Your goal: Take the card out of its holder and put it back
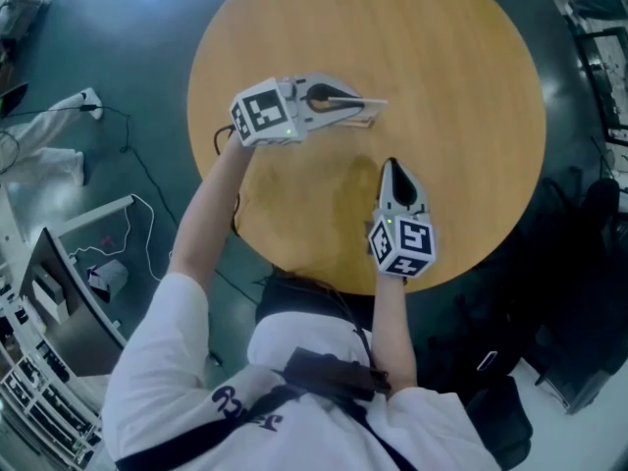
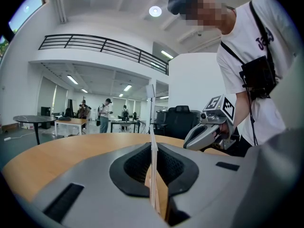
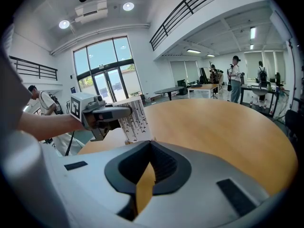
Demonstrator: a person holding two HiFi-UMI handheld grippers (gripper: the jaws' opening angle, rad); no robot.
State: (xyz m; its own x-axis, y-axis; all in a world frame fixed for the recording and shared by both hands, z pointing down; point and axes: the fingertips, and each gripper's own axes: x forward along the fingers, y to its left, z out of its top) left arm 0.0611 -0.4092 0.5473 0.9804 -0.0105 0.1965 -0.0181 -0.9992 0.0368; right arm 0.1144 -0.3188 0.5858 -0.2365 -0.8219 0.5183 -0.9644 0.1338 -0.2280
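- The left gripper (image 1: 332,102) is clenched on the card (image 3: 133,118). Its own view shows the two jaws pressed against the card's faces, with the card seen edge-on as a thin white line rising between them.
- The card is white with fine black vertical lines printed on it. It stands upright with its lower edge close to the round wooden table (image 1: 461,86), on the far left part of the top as seen from the head camera.
- Something small and wood-coloured (image 3: 127,141) shows at the card's lower corner. It may be the holder, but I cannot tell this, nor whether the card sits in it or is just above it.
- The right gripper (image 1: 392,169) is clenched on nothing. In its own view the jaw tips meet, and only a sliver of tabletop shows through the gap behind them.
- It hangs over the near edge of the table, apart from the left gripper, and points toward the card.
- Each gripper carries a marker cube, the left one (image 1: 263,112) above the table's left rim and the right one (image 1: 402,244) at the near rim.
- The person's bare forearms reach in from below, and they wear a white T-shirt (image 1: 177,381) with a dark strap across it.
- A black office chair (image 2: 179,120) stands beyond the table, and several people (image 2: 104,114) stand at desks far behind it.
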